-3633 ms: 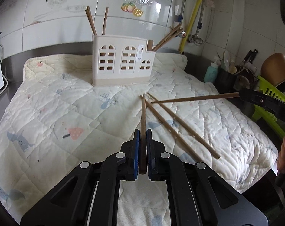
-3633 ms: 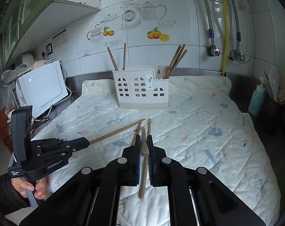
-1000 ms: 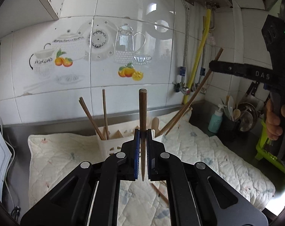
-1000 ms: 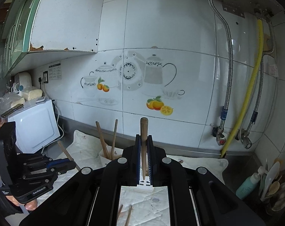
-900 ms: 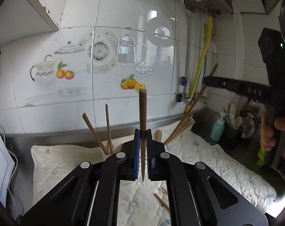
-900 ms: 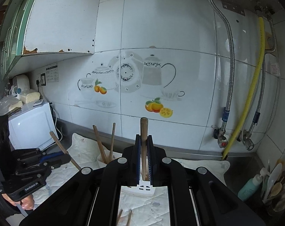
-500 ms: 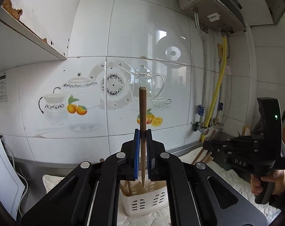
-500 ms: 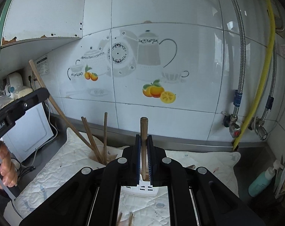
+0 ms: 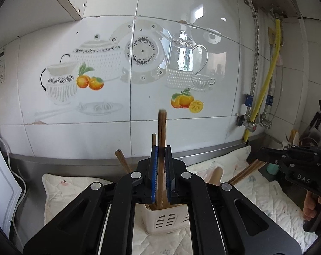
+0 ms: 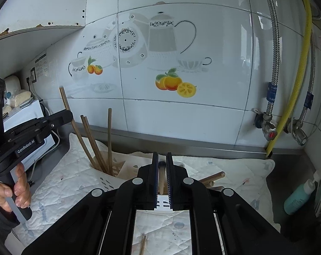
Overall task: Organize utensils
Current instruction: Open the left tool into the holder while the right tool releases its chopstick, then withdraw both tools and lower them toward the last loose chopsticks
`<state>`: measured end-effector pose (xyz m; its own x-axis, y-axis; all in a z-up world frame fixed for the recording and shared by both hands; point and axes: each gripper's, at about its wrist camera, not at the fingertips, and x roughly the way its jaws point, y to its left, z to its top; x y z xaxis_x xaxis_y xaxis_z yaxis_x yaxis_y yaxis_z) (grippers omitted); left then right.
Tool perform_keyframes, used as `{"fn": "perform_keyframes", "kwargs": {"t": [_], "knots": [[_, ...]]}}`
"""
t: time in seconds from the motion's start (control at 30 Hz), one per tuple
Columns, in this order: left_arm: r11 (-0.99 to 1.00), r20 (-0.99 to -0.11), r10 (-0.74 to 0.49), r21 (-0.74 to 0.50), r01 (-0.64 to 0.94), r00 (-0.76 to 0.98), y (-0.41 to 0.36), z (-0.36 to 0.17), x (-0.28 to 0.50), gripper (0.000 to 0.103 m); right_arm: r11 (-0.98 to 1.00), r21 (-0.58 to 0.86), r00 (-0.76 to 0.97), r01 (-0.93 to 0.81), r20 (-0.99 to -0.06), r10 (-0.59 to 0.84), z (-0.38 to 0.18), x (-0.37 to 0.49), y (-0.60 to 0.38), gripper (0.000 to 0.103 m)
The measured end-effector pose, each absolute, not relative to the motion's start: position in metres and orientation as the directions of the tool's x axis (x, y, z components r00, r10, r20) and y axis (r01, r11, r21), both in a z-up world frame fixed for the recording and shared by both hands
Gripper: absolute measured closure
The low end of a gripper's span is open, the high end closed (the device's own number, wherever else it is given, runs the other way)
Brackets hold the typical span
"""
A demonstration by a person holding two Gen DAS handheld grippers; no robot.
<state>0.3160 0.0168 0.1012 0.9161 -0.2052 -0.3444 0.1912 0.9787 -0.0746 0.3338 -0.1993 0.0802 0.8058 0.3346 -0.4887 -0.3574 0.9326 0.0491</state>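
My left gripper (image 9: 161,148) is shut on an upright wooden chopstick (image 9: 161,127) whose lower end dips into the white slotted holder (image 9: 168,223). In the right wrist view the same left gripper (image 10: 68,114) hangs over the holder's left end, where other chopsticks (image 10: 92,144) lean. The jaws of my right gripper (image 10: 161,159) are opening over the holder (image 10: 118,170). A blurred chopstick (image 10: 161,170) sits low between the pads with a thin gap either side. More chopsticks (image 10: 211,178) lean out of the right end. My right gripper (image 9: 252,157) also shows at the right edge.
The holder stands on a quilted mat (image 10: 75,180) against the tiled wall. One loose chopstick (image 10: 143,244) lies on the mat below my right gripper. A teal bottle (image 10: 298,197) stands at right, near pipes and a yellow hose (image 10: 296,97). A white appliance (image 10: 22,110) is at left.
Both grippers have closed in on the holder from above. The left chopstick's tip has reached the holder. The right chopstick has slid down between the right jaws, its top now near the fingertips.
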Motion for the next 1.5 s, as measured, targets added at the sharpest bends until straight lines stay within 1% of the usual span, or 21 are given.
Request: {"fn": "perform_keyframes", "kwargs": {"t": [0.03, 0.07, 0.1, 0.3, 0.37, 0.43, 0.57, 0.63, 0.83, 0.93, 1.07, 1.13, 1.27, 1.33, 1.5], "knots": [[0.980, -0.352, -0.199, -0.073, 0.185, 0.915, 0.017, 0.100, 0.318, 0.098, 0.935, 0.049, 0.809, -0.352, -0.487, 0.330, 0.080, 0.334, -0.200, 0.093], [0.982, -0.355, -0.191, -0.068, 0.178, 0.915, 0.017, 0.099, 0.319, 0.098, 0.936, 0.050, 0.811, -0.348, -0.484, 0.328, 0.081, 0.333, -0.202, 0.088], [0.981, -0.363, -0.192, -0.069, 0.179, 0.912, 0.017, 0.099, 0.320, 0.098, 0.937, 0.052, 0.814, -0.345, -0.480, 0.327, 0.081, 0.332, -0.203, 0.086], [0.978, -0.350, -0.209, -0.069, 0.198, 0.913, 0.014, 0.103, 0.315, 0.091, 0.937, 0.069, 0.829, -0.342, -0.447, 0.336, 0.087, 0.316, -0.213, 0.083], [0.977, -0.333, -0.211, -0.063, 0.202, 0.919, 0.013, 0.106, 0.309, 0.083, 0.936, 0.068, 0.833, -0.345, -0.438, 0.339, 0.088, 0.305, -0.216, 0.083], [0.977, -0.316, -0.215, -0.061, 0.206, 0.924, 0.012, 0.110, 0.300, 0.068, 0.934, 0.067, 0.834, -0.350, -0.432, 0.343, 0.087, 0.291, -0.218, 0.083], [0.972, -0.295, -0.234, -0.071, 0.223, 0.927, 0.012, 0.115, 0.279, 0.061, 0.928, 0.075, 0.825, -0.366, -0.435, 0.360, 0.078, 0.261, -0.221, 0.083], [0.973, -0.283, -0.230, -0.063, 0.221, 0.931, 0.012, 0.116, 0.264, 0.052, 0.926, 0.069, 0.821, -0.370, -0.442, 0.361, 0.068, 0.242, -0.222, 0.083], [0.972, -0.284, -0.233, -0.048, 0.229, 0.930, 0.010, 0.101, 0.220, 0.035, 0.924, 0.074, 0.793, -0.375, -0.490, 0.362, 0.019, 0.188, -0.222, 0.083], [0.973, -0.292, -0.229, -0.047, 0.225, 0.929, 0.010, 0.089, 0.200, 0.029, 0.923, 0.089, 0.770, -0.373, -0.526, 0.362, -0.011, 0.166, -0.219, 0.083], [0.972, -0.312, -0.236, -0.090, 0.218, 0.920, 0.015, 0.071, 0.177, 0.022, 0.923, 0.134, 0.728, -0.361, -0.578, 0.369, -0.052, 0.145, -0.217, 0.083], [0.976, -0.312, -0.219, -0.086, 0.202, 0.925, 0.016, 0.062, 0.167, 0.017, 0.925, 0.144, 0.715, -0.351, -0.596, 0.365, -0.069, 0.138, -0.216, 0.083], [0.981, -0.329, -0.194, -0.090, 0.174, 0.924, 0.017, 0.045, 0.149, 0.011, 0.929, 0.152, 0.694, -0.336, -0.627, 0.354, -0.098, 0.129, -0.211, 0.083], [0.984, -0.339, -0.178, -0.081, 0.160, 0.924, 0.017, 0.037, 0.141, 0.006, 0.933, 0.146, 0.692, -0.328, -0.635, 0.343, -0.107, 0.128, -0.208, 0.083], [0.991, -0.361, -0.136, -0.029, 0.134, 0.923, 0.014, 0.021, 0.124, 0.005, 0.935, 0.159, 0.677, -0.318, -0.652, 0.341, -0.121, 0.131, -0.205, 0.083]]}}
